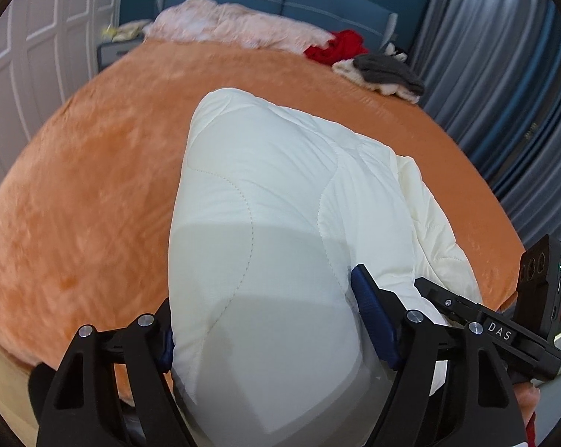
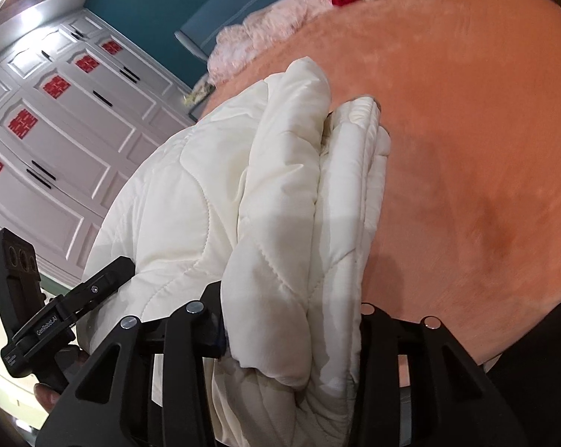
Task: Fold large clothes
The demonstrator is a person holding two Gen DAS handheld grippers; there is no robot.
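Both claws grip the near end of a folded white quilted coat (image 1: pixel 265 201): the left claw (image 1: pixel 276 331) pinches its broad smooth side, and the right claw (image 2: pixel 291 335), just beside it, clamps the stacked layer edges. From the claws, the coat's long axis runs straight away over the near edge of the orange bed (image 1: pixel 94 186) toward the headboard, so laying it down probably means moving forward.

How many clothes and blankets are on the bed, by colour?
White quilted coat, held in both tools (left tool, right tool): 1
Pink fluffy blanket: 1
Red garment: 1
Grey garment: 1
Cream garment under the grey one: 1
Total: 5
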